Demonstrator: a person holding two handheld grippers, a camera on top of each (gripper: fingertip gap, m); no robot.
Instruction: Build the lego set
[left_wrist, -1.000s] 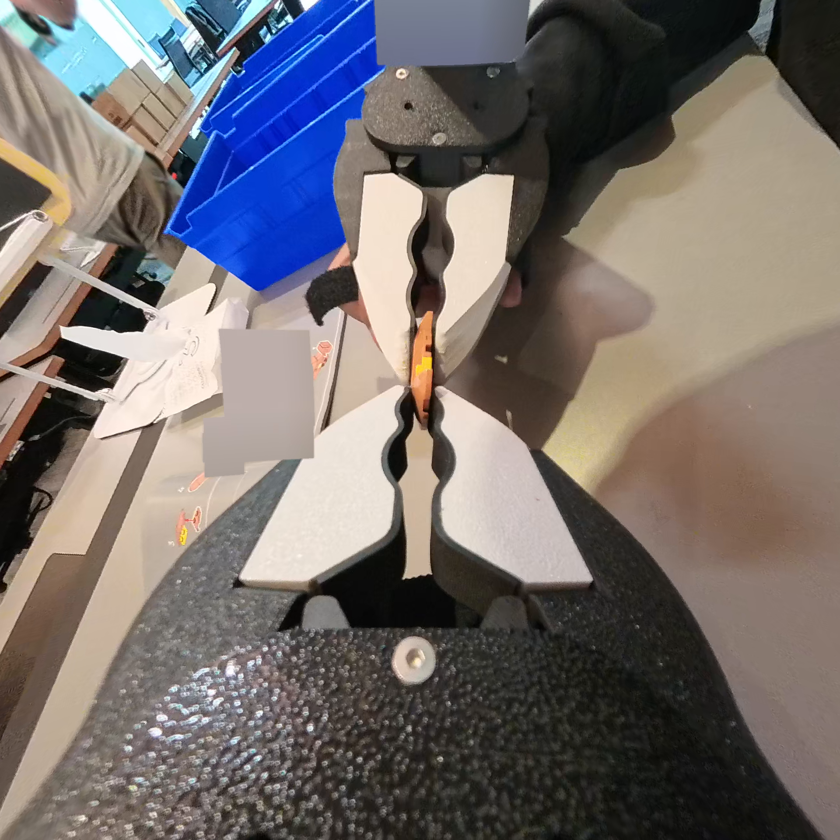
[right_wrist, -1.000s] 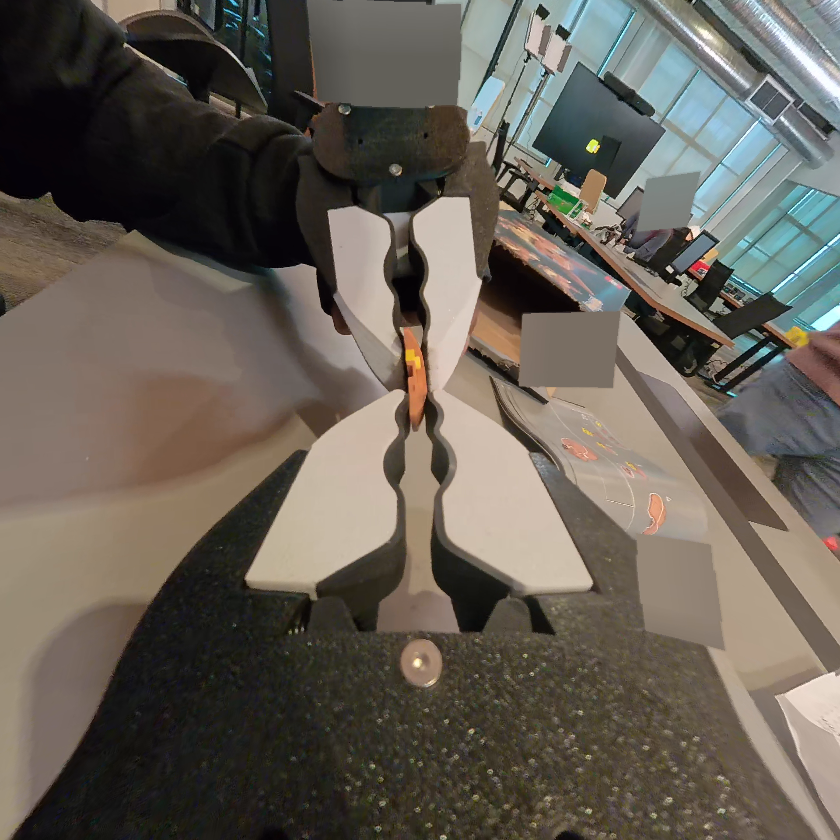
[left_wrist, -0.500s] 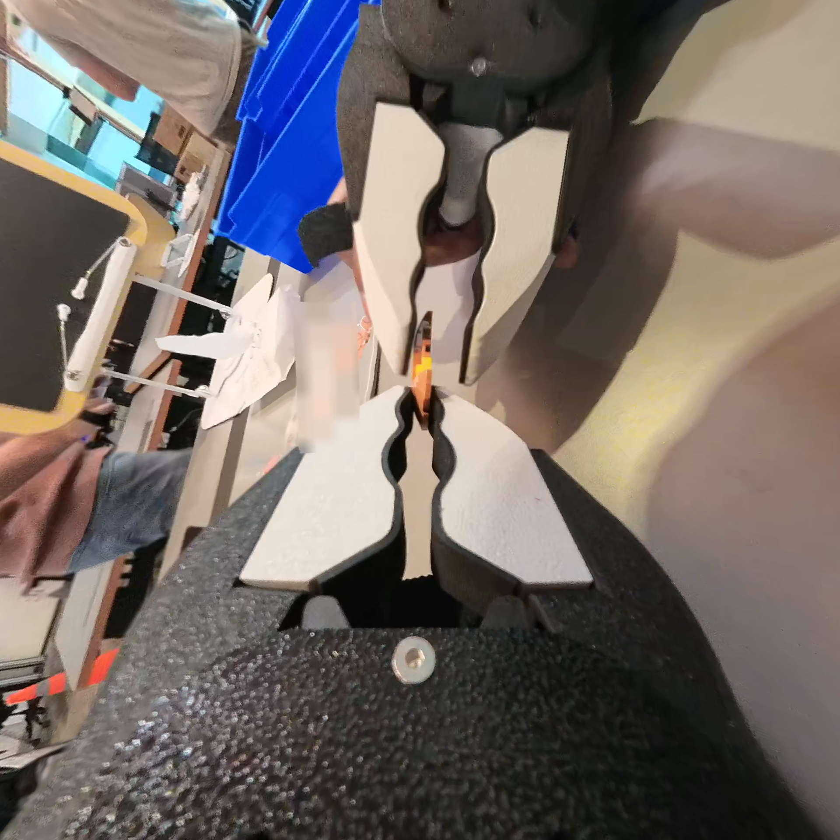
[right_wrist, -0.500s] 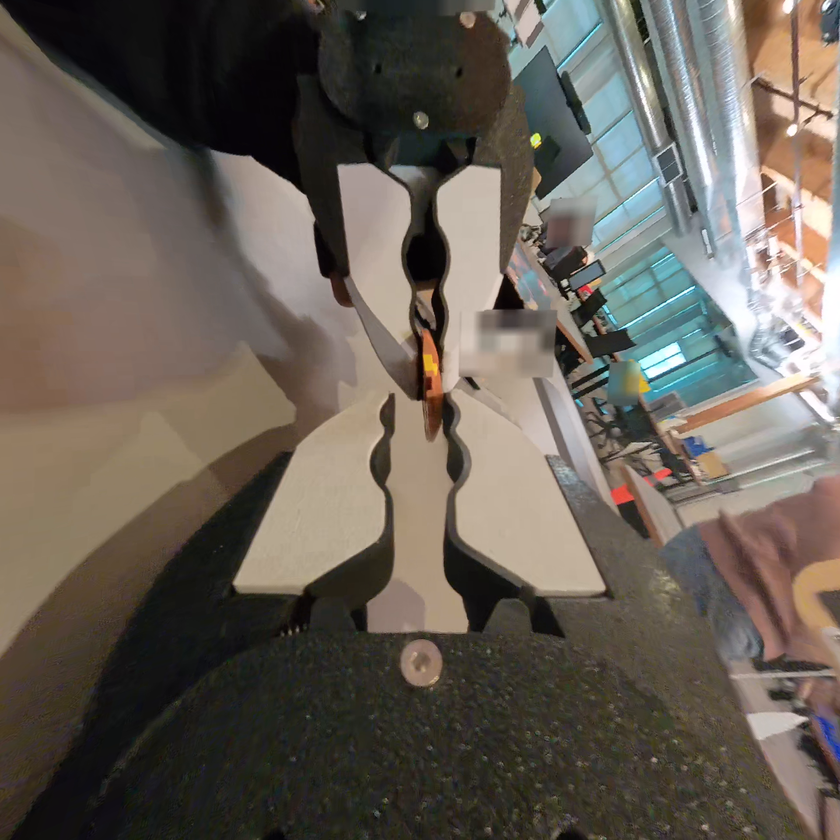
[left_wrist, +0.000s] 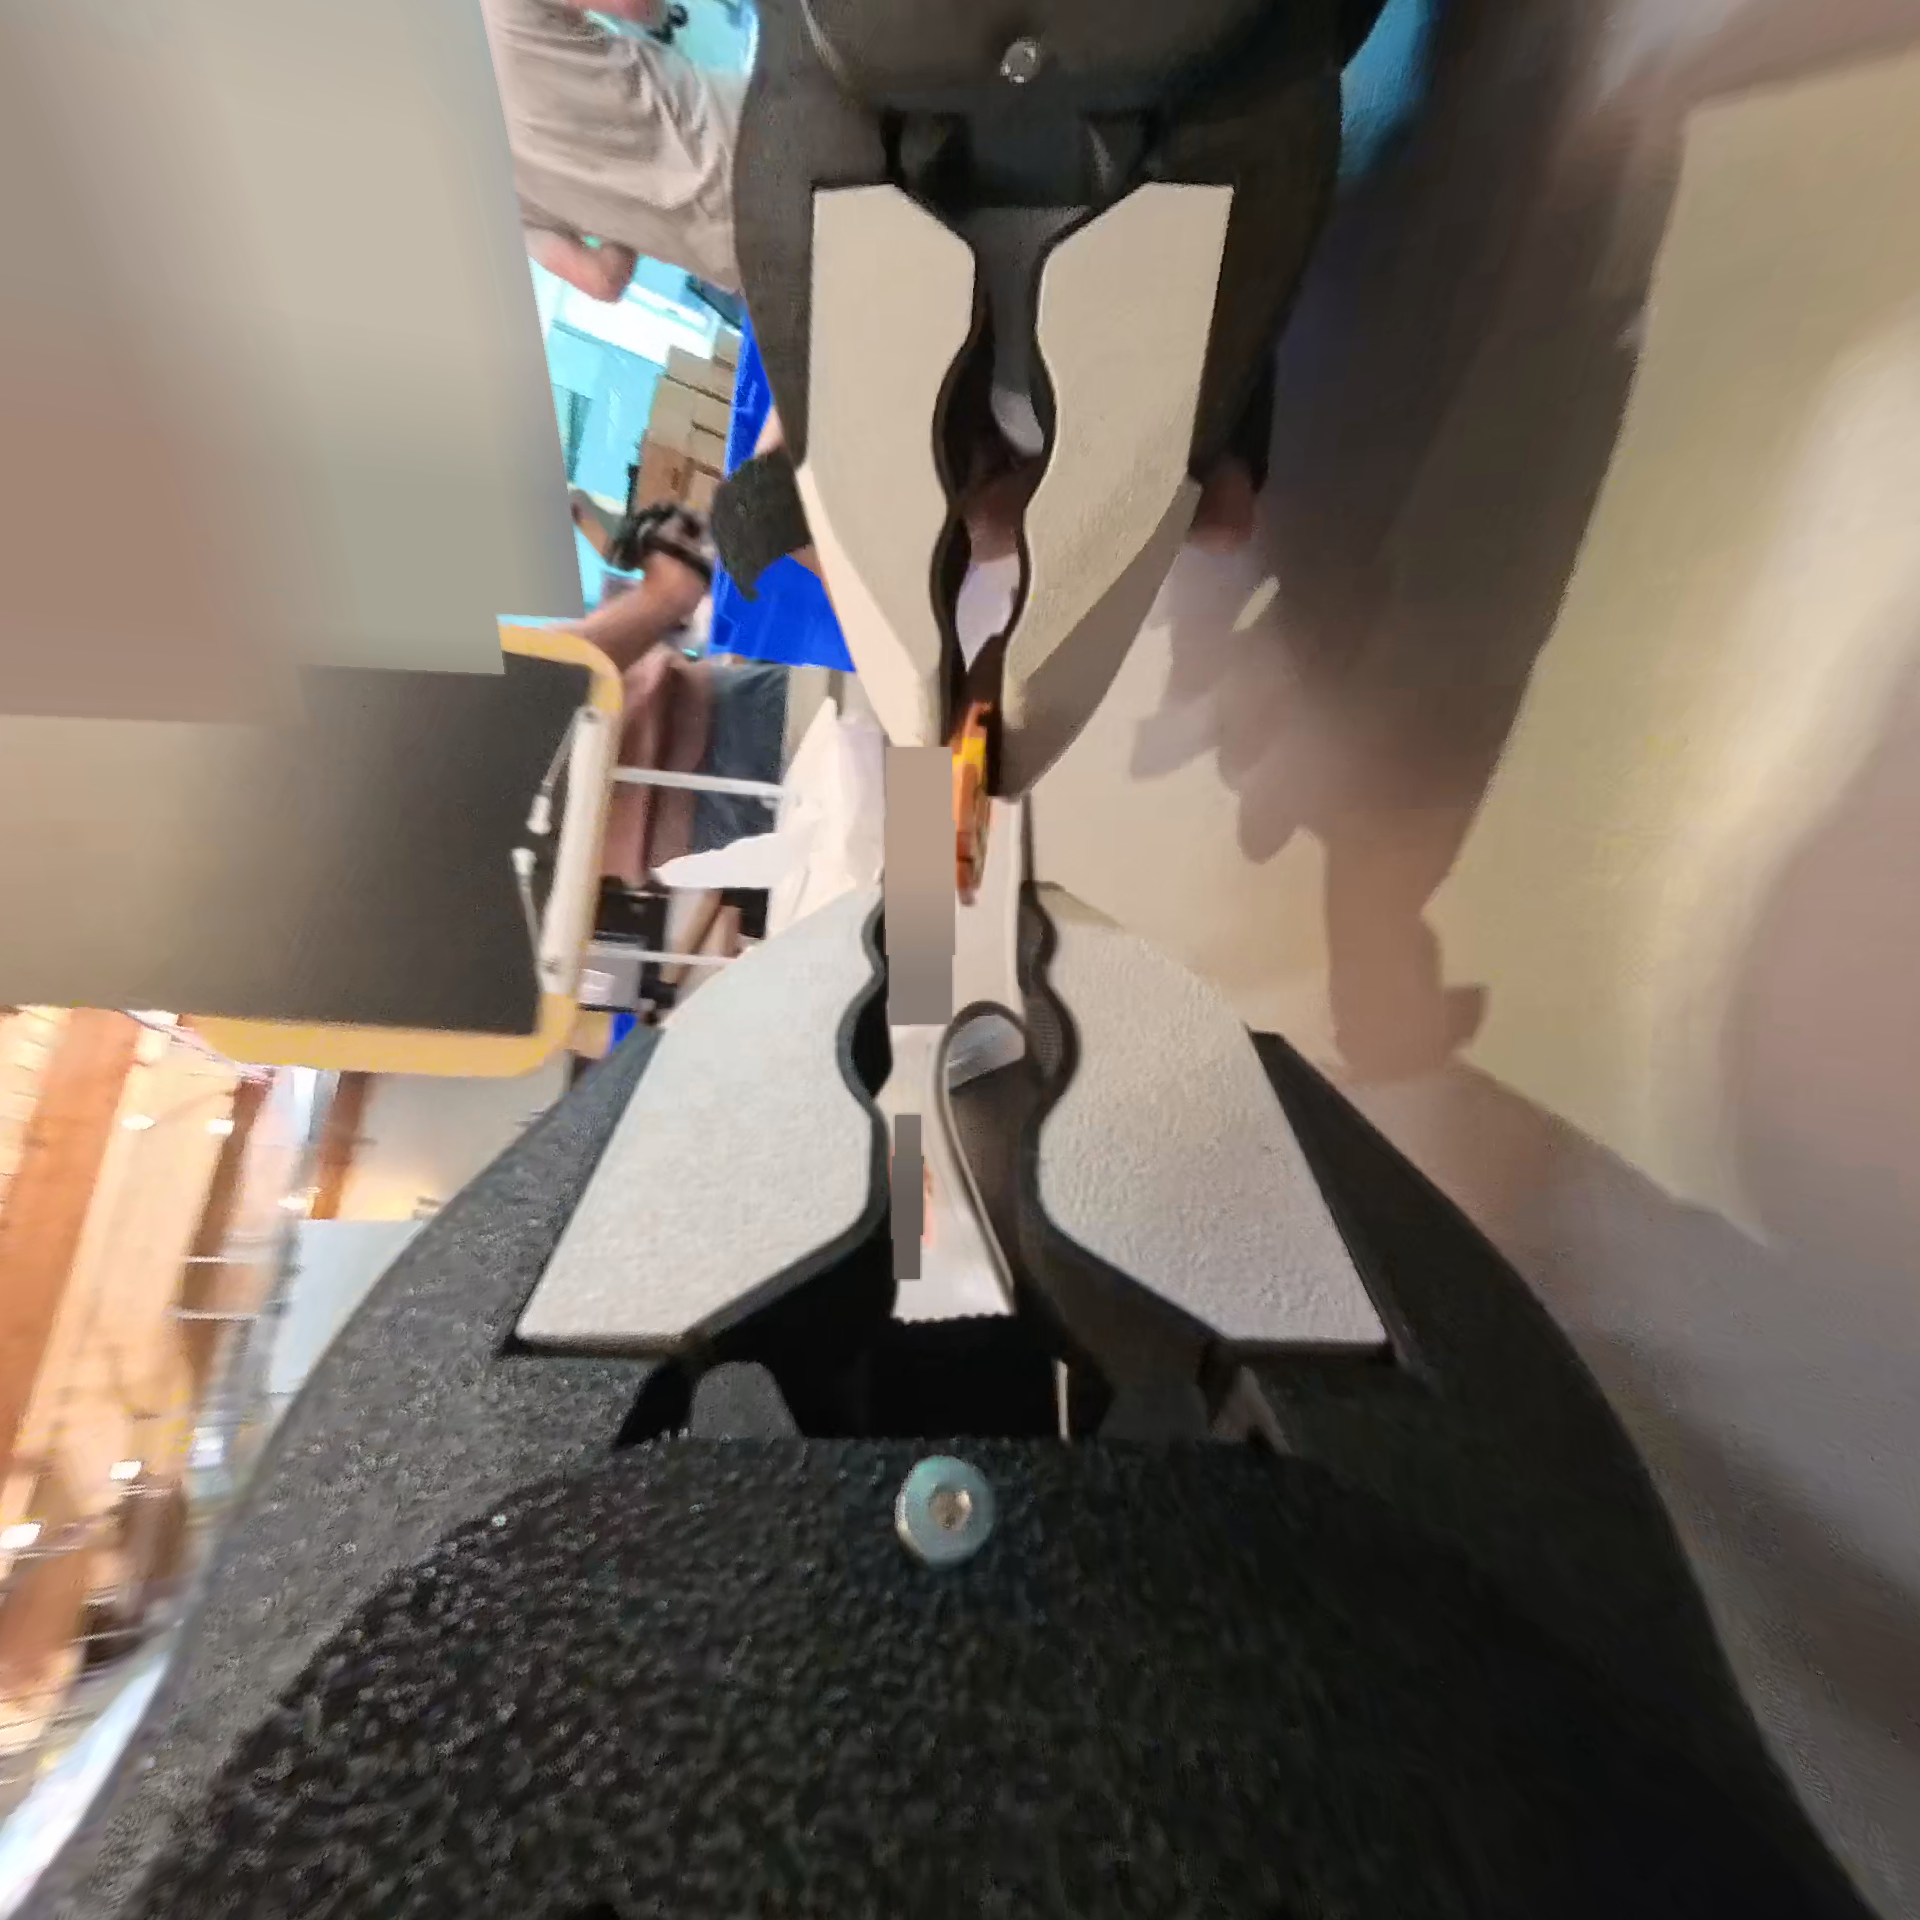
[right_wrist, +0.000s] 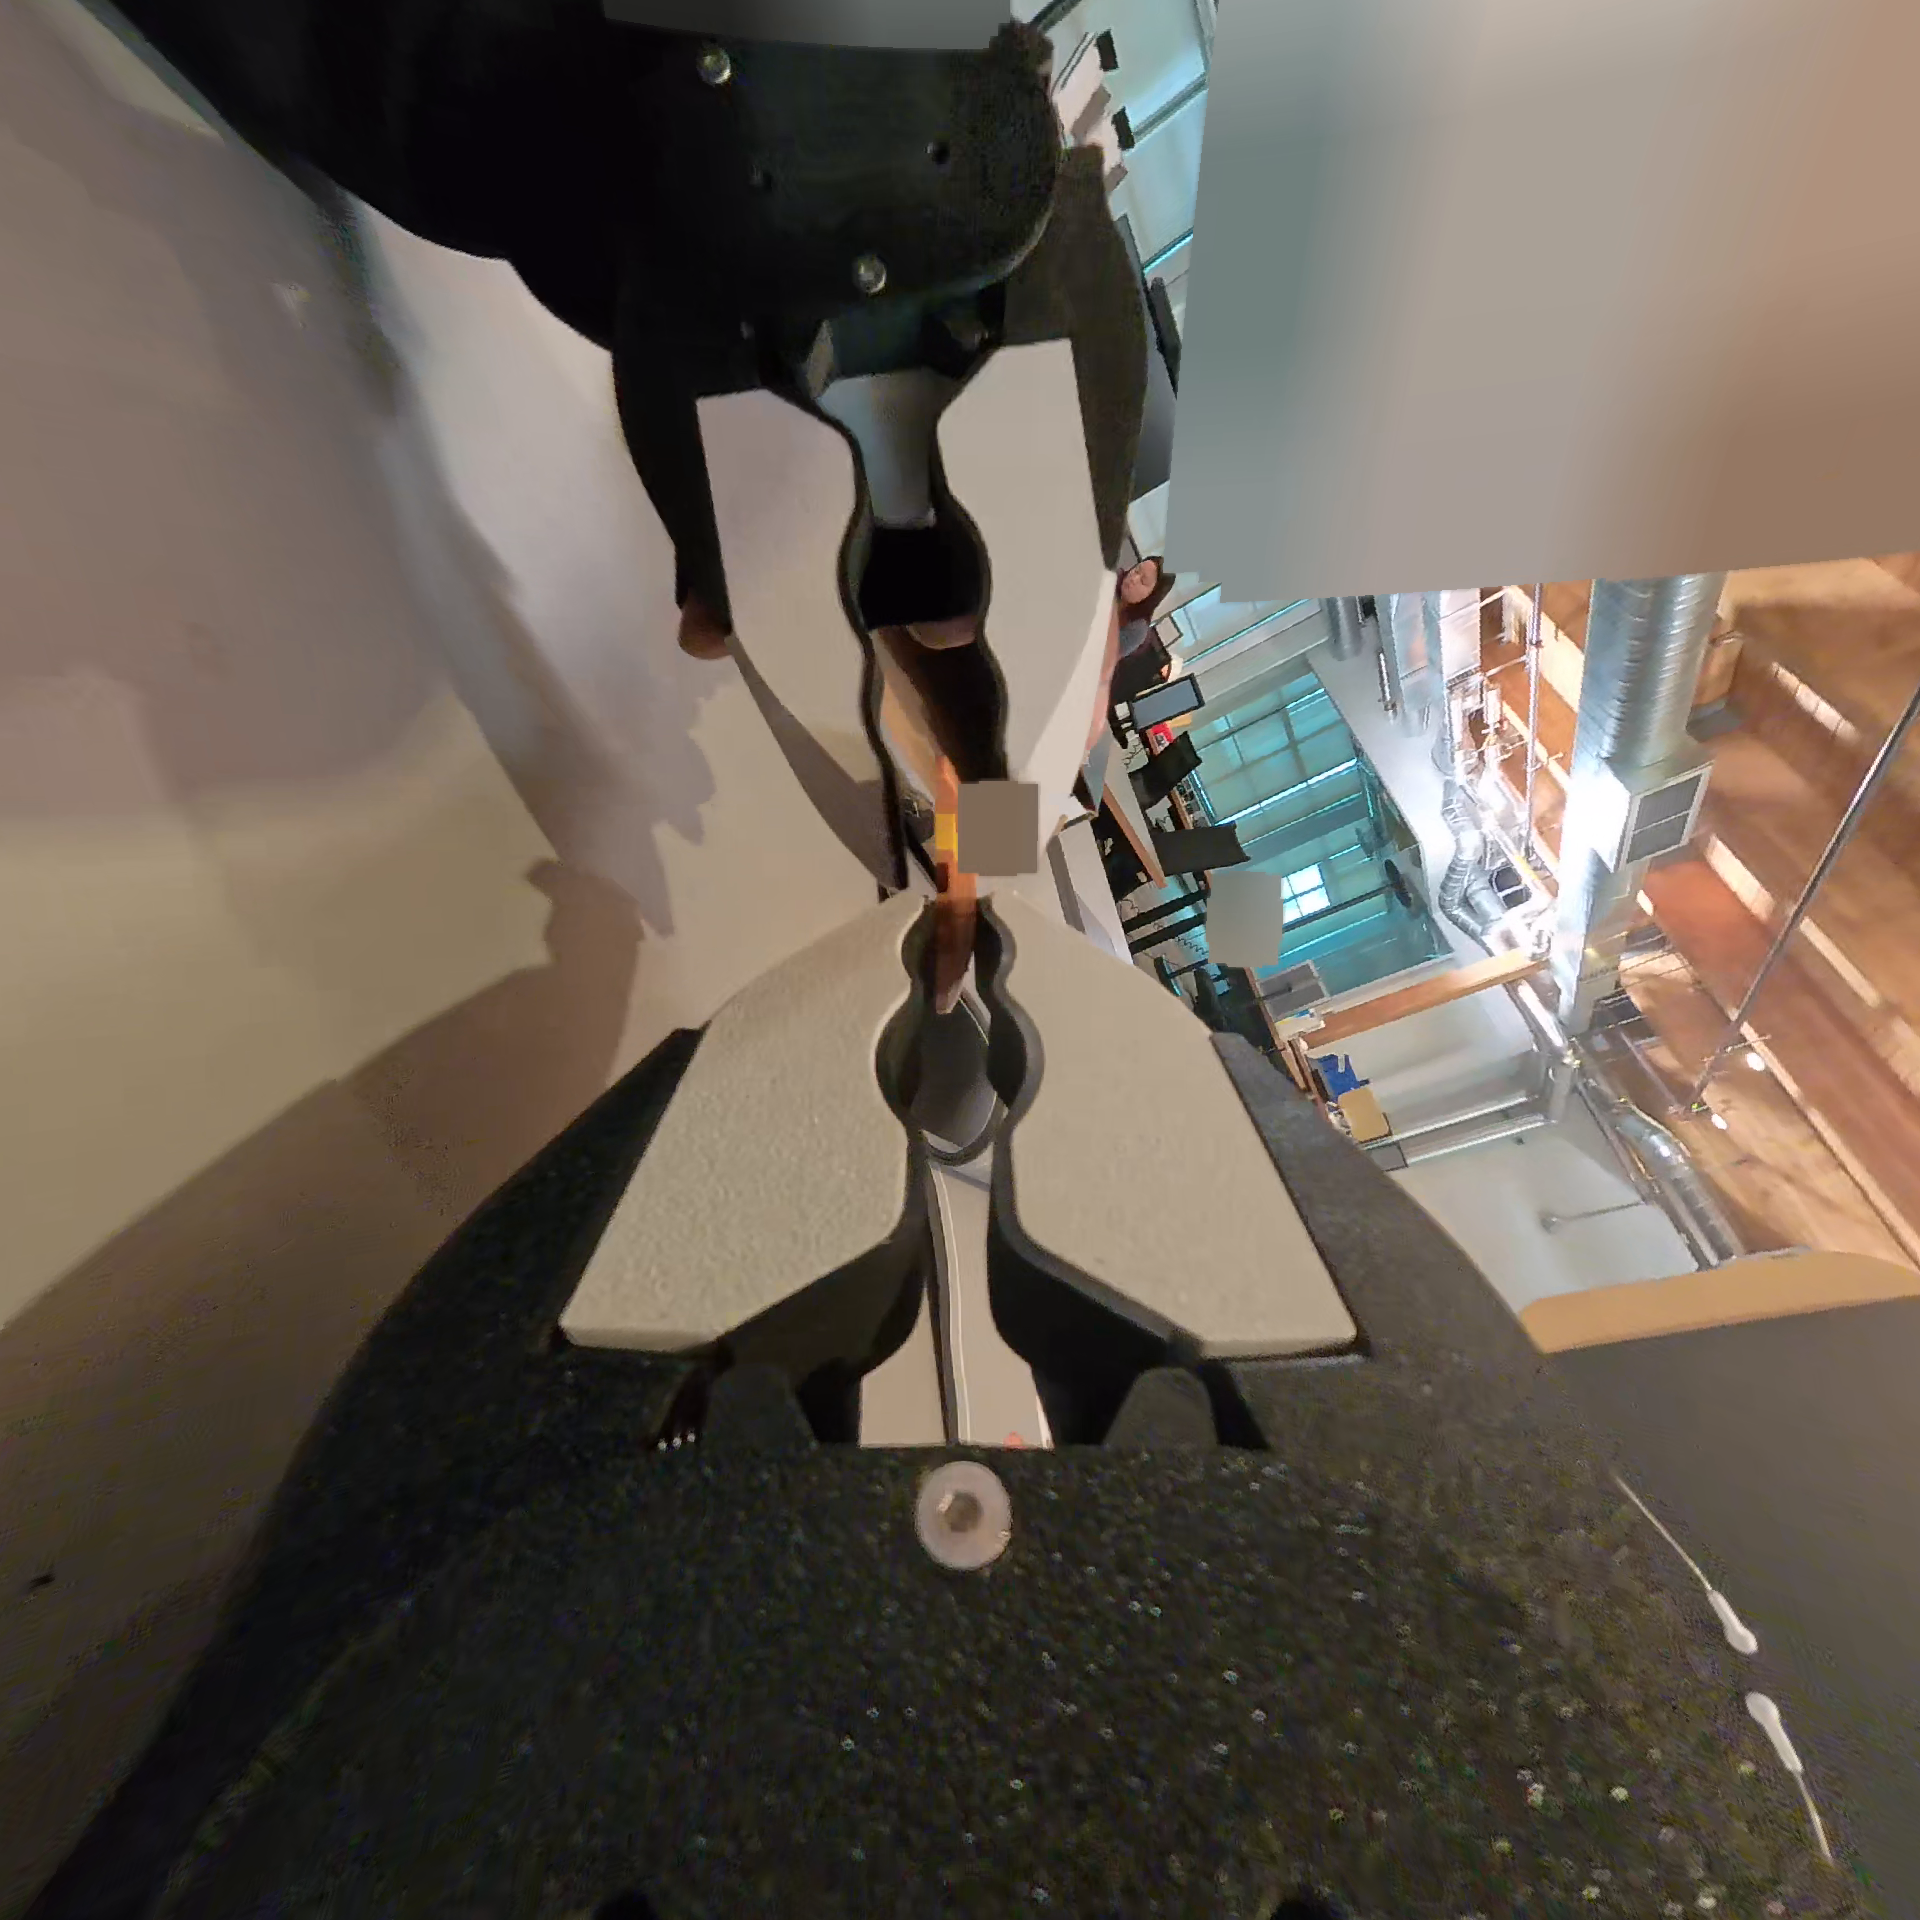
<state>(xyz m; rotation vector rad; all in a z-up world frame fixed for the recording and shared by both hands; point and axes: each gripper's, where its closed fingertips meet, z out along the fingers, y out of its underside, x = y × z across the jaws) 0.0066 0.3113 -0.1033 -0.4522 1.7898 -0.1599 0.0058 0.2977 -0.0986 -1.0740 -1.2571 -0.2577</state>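
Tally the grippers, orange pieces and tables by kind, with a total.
Grippers: 2 (left gripper open, right gripper clamped on the piece)
Orange piece: 1
Table: 1
Total: 4

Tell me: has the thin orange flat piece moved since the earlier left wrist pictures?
Yes. The orange piece sits farther from the left gripper fingertips, in the right gripper.

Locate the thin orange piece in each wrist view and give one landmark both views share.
Left wrist view: the orange piece sits just above centre, pinched at the tips of the far right hand-held gripper, clear of the left hand-held gripper, whose fingers stand apart.
Right wrist view: the orange piece is at centre, clamped by the near gripper.
Shared landmark: the pale tabletop.
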